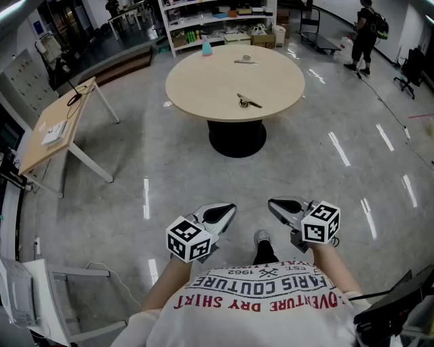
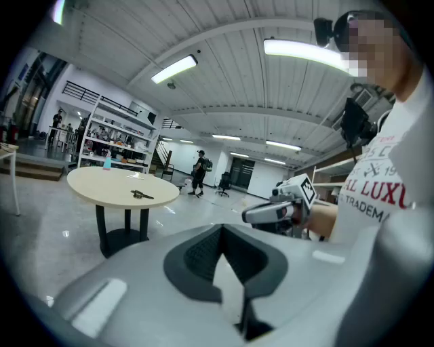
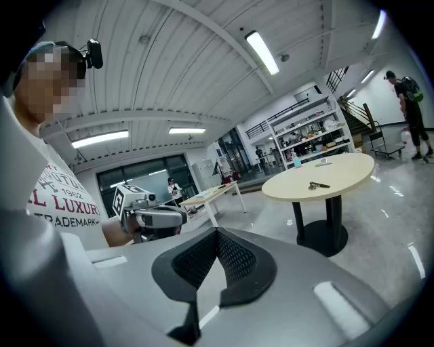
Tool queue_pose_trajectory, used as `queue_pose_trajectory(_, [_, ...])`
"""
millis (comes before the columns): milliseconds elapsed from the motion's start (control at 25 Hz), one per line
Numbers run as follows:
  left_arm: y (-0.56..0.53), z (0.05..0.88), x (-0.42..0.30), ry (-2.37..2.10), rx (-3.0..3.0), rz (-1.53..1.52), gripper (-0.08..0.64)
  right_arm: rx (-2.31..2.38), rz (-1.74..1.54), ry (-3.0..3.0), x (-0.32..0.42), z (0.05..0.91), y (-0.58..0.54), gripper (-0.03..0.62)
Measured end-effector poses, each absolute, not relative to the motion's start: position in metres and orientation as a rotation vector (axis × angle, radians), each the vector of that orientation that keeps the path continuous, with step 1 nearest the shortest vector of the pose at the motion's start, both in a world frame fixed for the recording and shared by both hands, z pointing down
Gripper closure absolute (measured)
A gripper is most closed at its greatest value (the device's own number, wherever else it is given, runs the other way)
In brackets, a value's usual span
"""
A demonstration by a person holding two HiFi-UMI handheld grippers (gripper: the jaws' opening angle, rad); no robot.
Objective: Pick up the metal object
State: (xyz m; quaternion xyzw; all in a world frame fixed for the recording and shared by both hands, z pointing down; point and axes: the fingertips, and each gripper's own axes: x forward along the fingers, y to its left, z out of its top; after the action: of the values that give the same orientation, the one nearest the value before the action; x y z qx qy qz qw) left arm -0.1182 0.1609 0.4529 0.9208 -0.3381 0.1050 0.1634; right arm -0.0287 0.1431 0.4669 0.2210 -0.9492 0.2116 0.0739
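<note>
The metal object [image 1: 248, 102], a small dark and silvery piece, lies near the front edge of a round beige table [image 1: 203, 85] a few steps ahead. It also shows on the tabletop in the left gripper view [image 2: 141, 195] and the right gripper view [image 3: 317, 185]. My left gripper [image 1: 227, 210] and right gripper [image 1: 274, 203] are held side by side over the floor at waist height, far short of the table. Both are shut with nothing between the jaws, as their own views show for the left gripper [image 2: 220, 230] and the right gripper [image 3: 217, 234].
A blue bottle [image 1: 206, 47] and another small flat item [image 1: 245, 62] sit at the table's far side. A slanted wooden desk [image 1: 57, 125] stands to the left, shelving [image 1: 217, 20] behind the table. A person [image 1: 366, 34] stands at the back right. Glossy grey floor lies between me and the table.
</note>
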Motion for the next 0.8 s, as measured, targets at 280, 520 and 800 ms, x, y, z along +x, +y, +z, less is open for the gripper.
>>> queue_pose_trajectory(280, [0.004,0.449,-0.039,-0.958,2.644,0.295,0.557,0.711,0.612,-2.861,0.05,0.46,-0.014,0.591])
queue_pose_trajectory(520, [-0.081,0.416,0.012,-0.986,2.716,0.261,0.557,0.731,0.469,-2.899,0.102,0.419,-0.108,0.591])
queue_pose_trajectory(800, [-0.134,0.388,0.005,-1.084,2.748,0.244,0.557,0.734,0.349,-2.998,0.1,0.375,-0.162,0.591])
